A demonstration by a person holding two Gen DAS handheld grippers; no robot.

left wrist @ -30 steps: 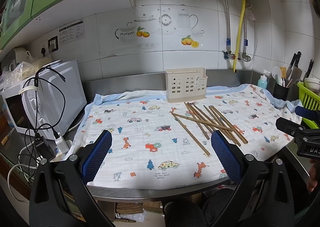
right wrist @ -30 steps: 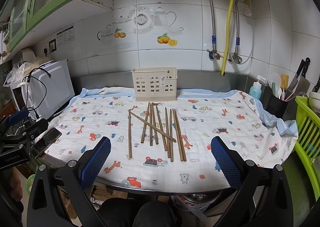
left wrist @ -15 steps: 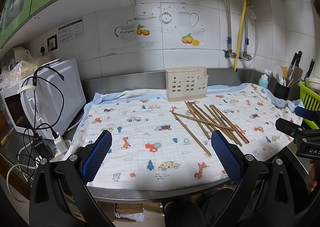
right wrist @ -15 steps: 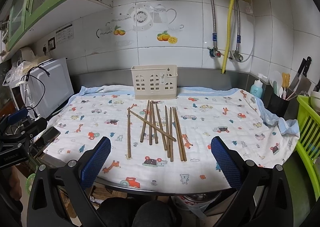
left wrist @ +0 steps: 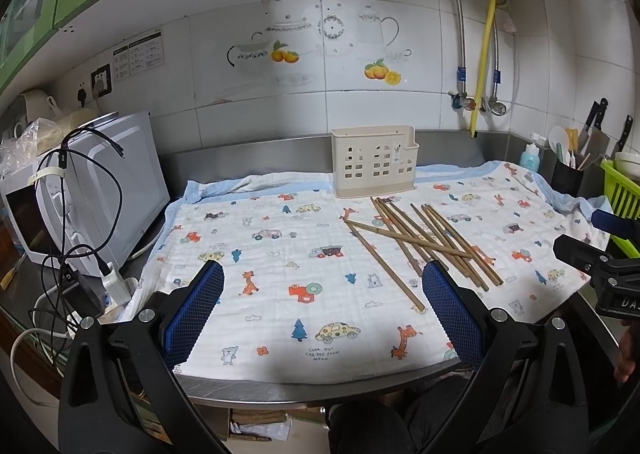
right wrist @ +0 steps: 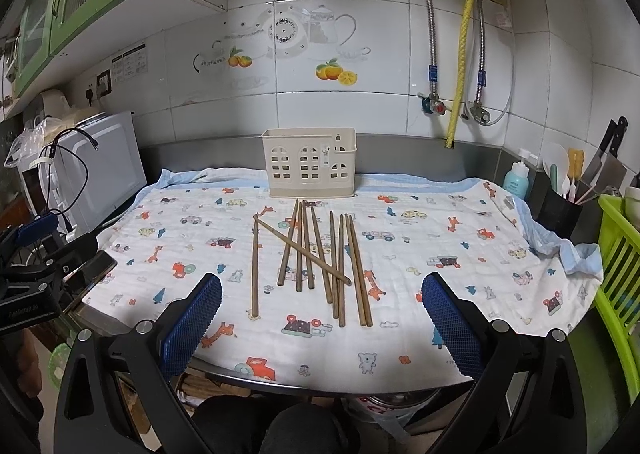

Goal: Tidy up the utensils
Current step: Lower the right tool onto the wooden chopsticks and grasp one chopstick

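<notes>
Both claws hang level before the counter edge, spread wide and empty: left gripper (left wrist: 322, 308), right gripper (right wrist: 320, 318). Chopsticks (right wrist: 320, 254) lie loose on the printed cloth (right wrist: 440, 238), just before the cream holder (right wrist: 309, 163).

The utensil holder (right wrist: 309, 163) stood upright on the back edge of the cloth (right wrist: 420, 254), against the metal backsplash. Just in front of the holder the chopsticks (right wrist: 316, 254) lay loose on the cloth, most side by side and pointing toward the holder, one lying slantwise across several others, and one apart on the left of the bunch. Well left of the holder, off the cloth, sat the microwave (right wrist: 100, 166), with cables (left wrist: 80, 222) draped over it. Well right of the holder, at the counter's corner, stood a bottle (right wrist: 516, 178) and a tool pot (right wrist: 560, 210), with a slatted basket (right wrist: 616, 254) in front of the pot.
</notes>
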